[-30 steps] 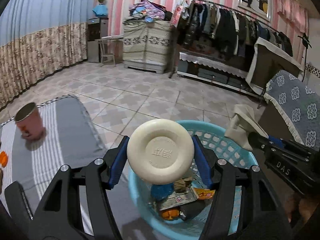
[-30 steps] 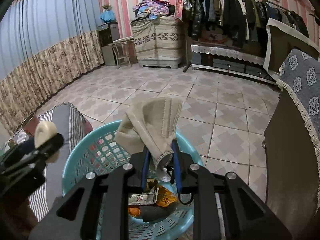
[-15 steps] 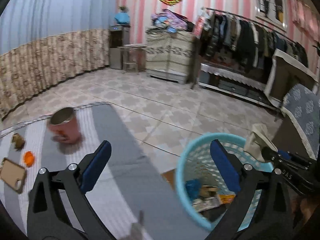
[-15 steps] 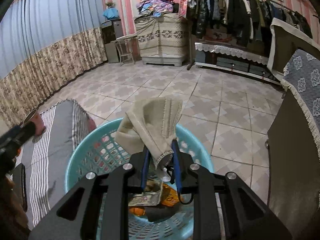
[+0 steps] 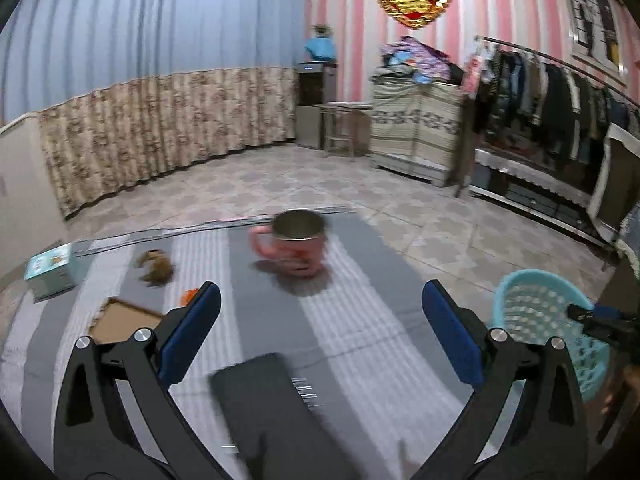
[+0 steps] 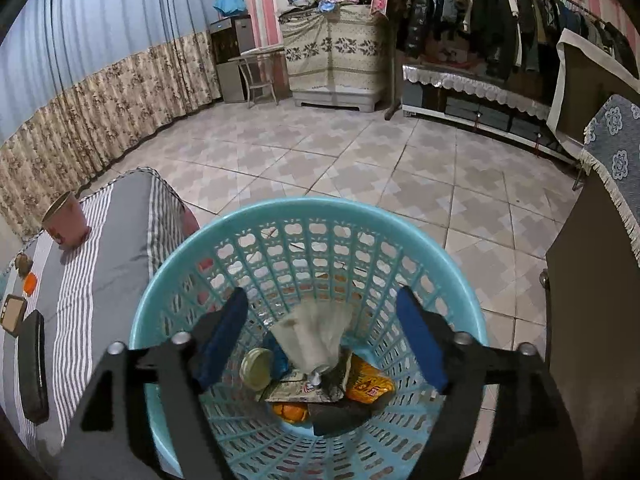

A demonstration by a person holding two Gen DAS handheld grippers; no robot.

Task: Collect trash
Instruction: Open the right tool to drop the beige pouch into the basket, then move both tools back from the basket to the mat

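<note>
The left wrist view looks forward, low over the grey-and-white striped cloth [image 5: 360, 320]. The right wrist view looks steeply down, close above the turquoise perforated plastic basket [image 6: 304, 208]. Both show the pink metal-rimmed cup [image 5: 294, 246].

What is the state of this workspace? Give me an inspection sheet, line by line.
Surface: grey and white striped cloth over a low table.
Job's things: turquoise perforated plastic basket on the floor holds a beige cloth, round cream lid and wrappers; brown scrap, small orange piece and flat cardboard piece lie on the table.
Clutter: pink metal mug, black flat case, teal box.
Grippers: left claw open, empty; right claw open above the basket.
Cables: nothing seen.
Surroundings: tiled floor, clothes rack.
</note>
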